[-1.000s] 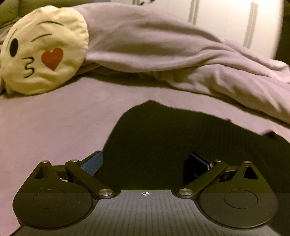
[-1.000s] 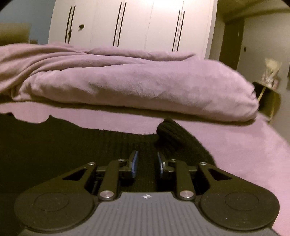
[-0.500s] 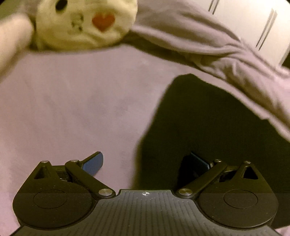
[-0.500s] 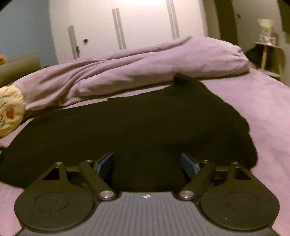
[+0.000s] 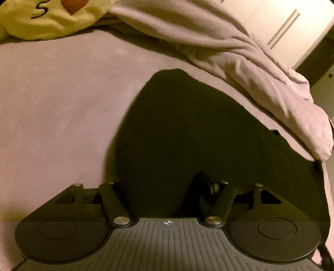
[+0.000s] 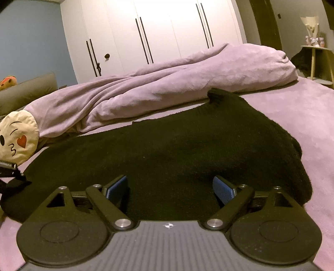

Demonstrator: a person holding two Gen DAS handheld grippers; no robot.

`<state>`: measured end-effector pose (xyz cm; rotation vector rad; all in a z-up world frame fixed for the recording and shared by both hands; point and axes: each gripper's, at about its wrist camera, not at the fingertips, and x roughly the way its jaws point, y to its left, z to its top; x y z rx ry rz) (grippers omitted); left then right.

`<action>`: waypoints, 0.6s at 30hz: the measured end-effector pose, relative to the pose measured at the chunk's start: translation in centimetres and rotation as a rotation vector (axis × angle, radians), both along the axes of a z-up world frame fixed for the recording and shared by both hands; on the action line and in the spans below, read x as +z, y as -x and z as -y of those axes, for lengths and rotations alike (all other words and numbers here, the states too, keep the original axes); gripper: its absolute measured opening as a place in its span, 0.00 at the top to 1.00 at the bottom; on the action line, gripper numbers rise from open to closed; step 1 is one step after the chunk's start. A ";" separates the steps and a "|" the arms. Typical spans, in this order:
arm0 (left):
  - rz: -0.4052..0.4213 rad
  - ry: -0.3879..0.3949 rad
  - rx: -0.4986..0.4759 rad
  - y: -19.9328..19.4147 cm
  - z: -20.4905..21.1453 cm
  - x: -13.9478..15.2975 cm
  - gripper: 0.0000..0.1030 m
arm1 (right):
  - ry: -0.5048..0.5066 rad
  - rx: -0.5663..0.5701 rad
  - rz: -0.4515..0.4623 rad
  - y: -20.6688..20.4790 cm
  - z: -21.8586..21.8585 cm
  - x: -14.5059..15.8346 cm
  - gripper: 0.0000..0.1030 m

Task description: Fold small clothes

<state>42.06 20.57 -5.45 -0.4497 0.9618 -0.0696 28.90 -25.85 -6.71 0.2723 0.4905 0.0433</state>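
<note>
Since a second ago, the left gripper [image 5: 160,187] has been swung down over the near left edge of the black knitted garment [image 5: 187,129], and the emoji cushion [image 5: 52,16] has been pushed to the top of its view. Its jaws are closing, with the knit's edge seen between them; whether the pads already press cannot be told in the dark. The right gripper [image 6: 170,187] has been opened, its blue pads apart over bare knit, nothing clamped. The black knitted garment [image 6: 167,154] is spread flat on the purple bedspread [image 6: 302,108], its long axis running left to right across both grippers, beside the bunched blanket [image 6: 167,87]. The left end is judged nearer the left hand.
</note>
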 end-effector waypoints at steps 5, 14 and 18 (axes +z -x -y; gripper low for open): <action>0.005 -0.035 0.019 0.1 0.7 0.7 0.65 | -0.004 -0.007 0.027 0.2 0.2 0.3 0.23; 0.054 -0.098 -0.006 0.3 2.0 3.5 0.76 | 0.005 -0.047 0.042 0.1 0.9 1.0 0.58; 0.075 -0.100 -0.011 0.5 3.2 5.3 0.76 | -0.002 -0.060 0.047 0.1 1.1 1.3 0.58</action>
